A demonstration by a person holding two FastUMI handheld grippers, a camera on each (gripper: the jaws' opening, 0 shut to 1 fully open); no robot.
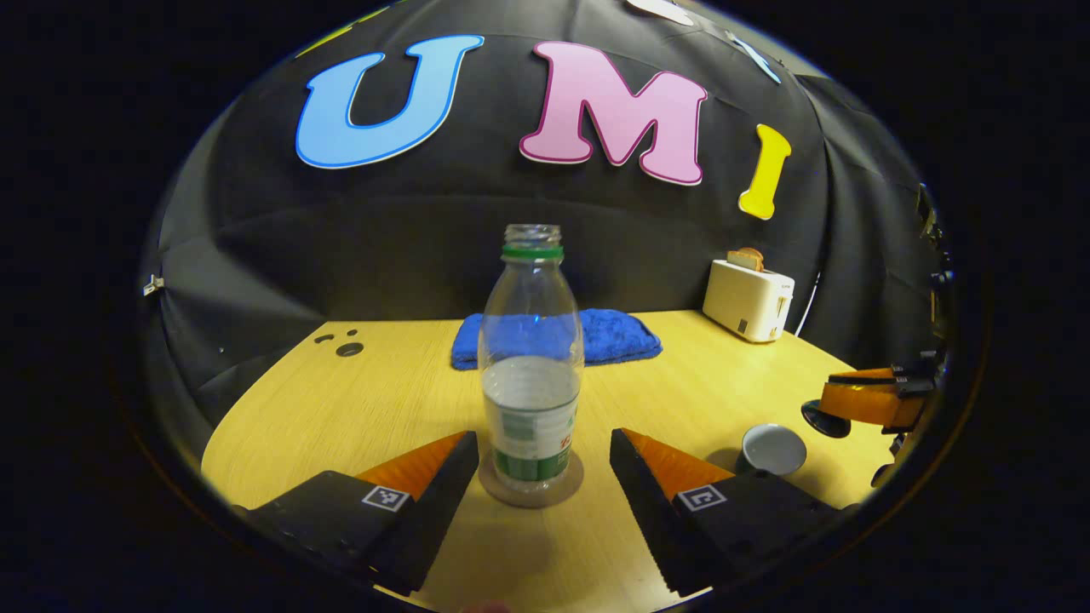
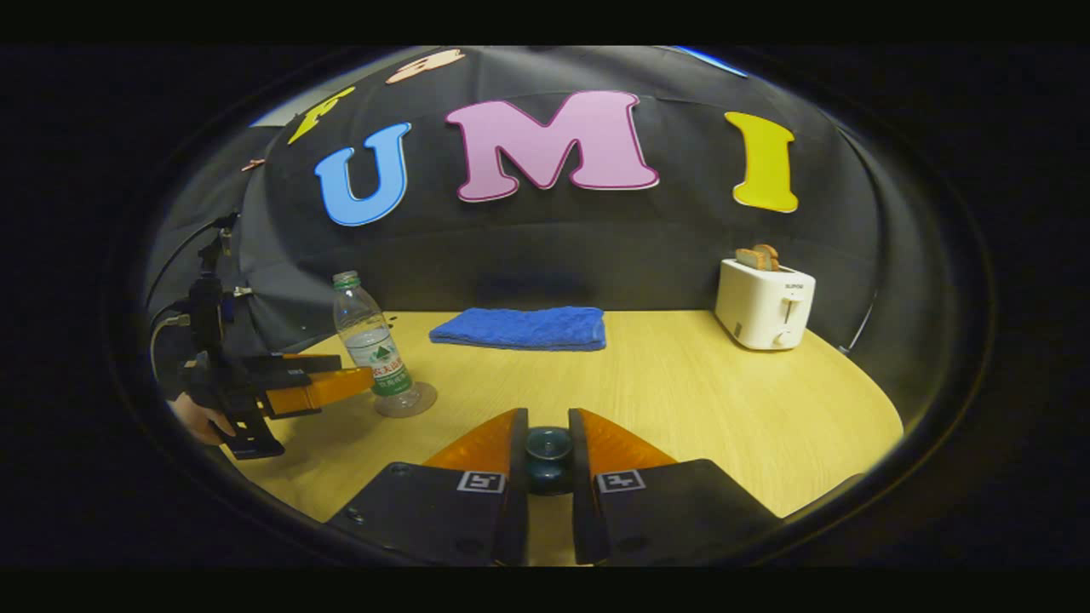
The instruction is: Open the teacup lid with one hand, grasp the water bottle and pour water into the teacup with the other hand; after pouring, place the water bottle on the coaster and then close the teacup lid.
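A clear, capless water bottle with a green neck ring stands upright on a round coaster. My left gripper is open, a finger on each side of the bottle's base with gaps between. In the right gripper view the bottle stands on the coaster with the left gripper beside it. My right gripper is shut on the dark teacup lid. The grey teacup stands uncovered at the right, and the right gripper holds the lid above the table near it.
A folded blue towel lies at the back of the wooden table. A white toaster with bread in it stands at the back right. Small holes mark the table's back left. A hand holds the left gripper.
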